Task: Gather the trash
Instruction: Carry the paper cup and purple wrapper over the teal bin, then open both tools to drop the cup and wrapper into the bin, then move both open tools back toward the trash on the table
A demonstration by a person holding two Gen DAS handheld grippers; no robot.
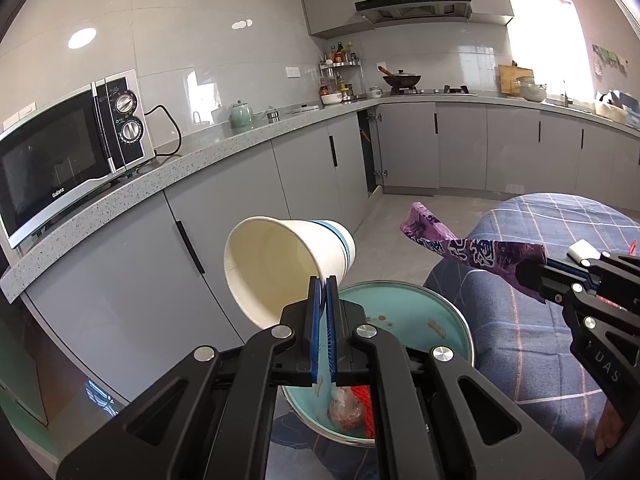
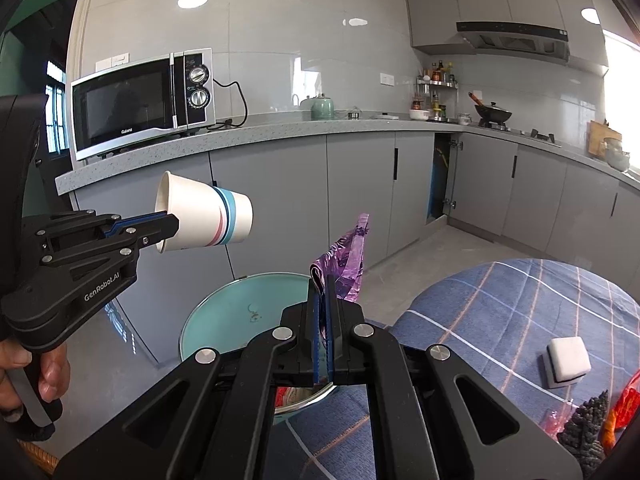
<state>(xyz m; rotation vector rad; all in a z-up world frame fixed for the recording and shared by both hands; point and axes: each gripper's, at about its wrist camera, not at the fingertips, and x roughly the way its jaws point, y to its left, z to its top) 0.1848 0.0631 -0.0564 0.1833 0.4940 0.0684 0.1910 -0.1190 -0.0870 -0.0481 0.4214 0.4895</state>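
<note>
I have the left gripper [image 1: 325, 280] with jaws pinching the paper cup [image 1: 288, 264] rim, the right gripper [image 2: 325, 280] pinching a purple wrapper [image 2: 348, 264], both above the teal bin [image 2: 240, 312]; the limp wrapper may snag or miss.

Pretty tight over the teal bin [image 2: 224, 312]: the left claw [image 1: 325, 280] hangs its paper cup [image 1: 288, 264] right above the opening, and the right claw [image 2: 323, 280] pokes a purple wrapper [image 2: 348, 264] in beside it. The bin mouth below them looks open, and the floor [image 2: 460, 252] toward the cabinets is clear. The white block [image 2: 568, 360] sits off on the table [image 2: 500, 312].
</note>
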